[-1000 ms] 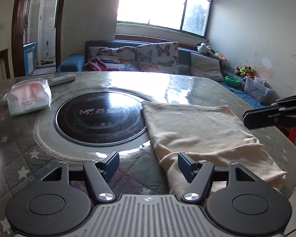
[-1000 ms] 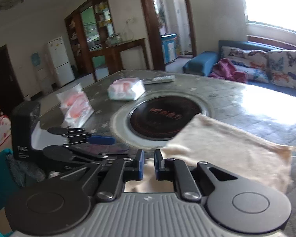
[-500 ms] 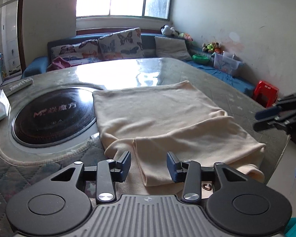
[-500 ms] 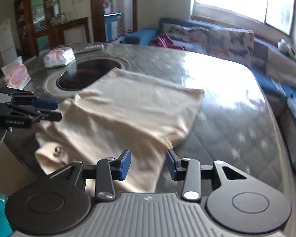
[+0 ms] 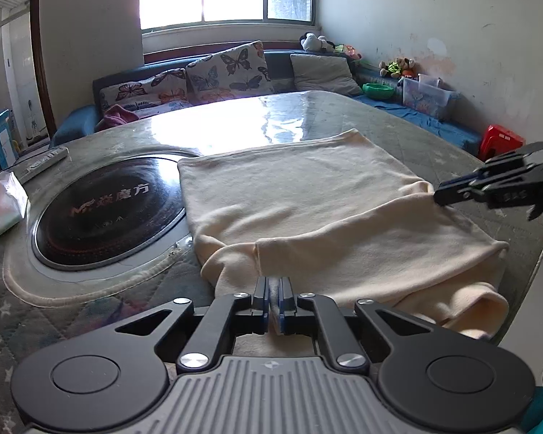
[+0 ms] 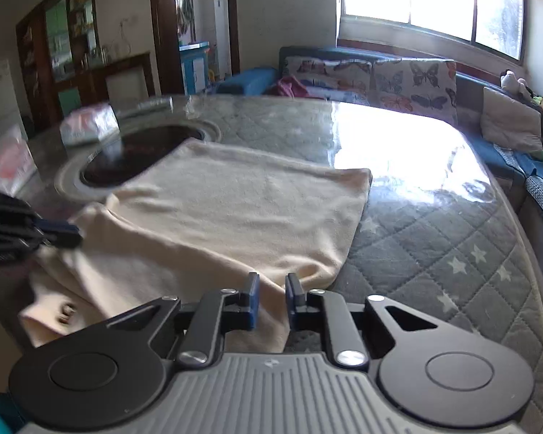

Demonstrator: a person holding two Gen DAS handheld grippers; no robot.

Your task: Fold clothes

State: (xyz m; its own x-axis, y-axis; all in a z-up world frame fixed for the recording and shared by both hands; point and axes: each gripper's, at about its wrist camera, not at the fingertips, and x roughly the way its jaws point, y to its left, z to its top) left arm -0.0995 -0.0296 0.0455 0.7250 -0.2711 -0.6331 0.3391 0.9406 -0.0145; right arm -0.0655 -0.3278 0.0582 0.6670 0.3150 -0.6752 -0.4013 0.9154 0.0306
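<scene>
A cream garment [image 5: 307, 188] lies flat on the quilted table [image 5: 344, 108], its near part folded over and hanging off the front edge. My left gripper [image 5: 273, 300] is shut on the garment's near left fold; in the right wrist view it [image 6: 72, 233] touches the cloth at the far left. My right gripper [image 6: 272, 300] has its fingers drawn close on the garment's [image 6: 235, 199] near right edge, cloth between them. From the left wrist view the right gripper [image 5: 440, 195] pinches the right edge, where a ridge rises.
A round black hob [image 5: 105, 209] is set into the table left of the garment. A tissue pack [image 5: 0, 202] and a remote [image 5: 43, 159] lie beyond it. A sofa [image 5: 217, 79] lines the far wall. A red stool [image 5: 503, 141] stands to the right.
Both grippers came in over the garment's near edge with fingers open, then closed. The left is now clamped on the fold, and the right's fingers have narrowed onto the right edge.
</scene>
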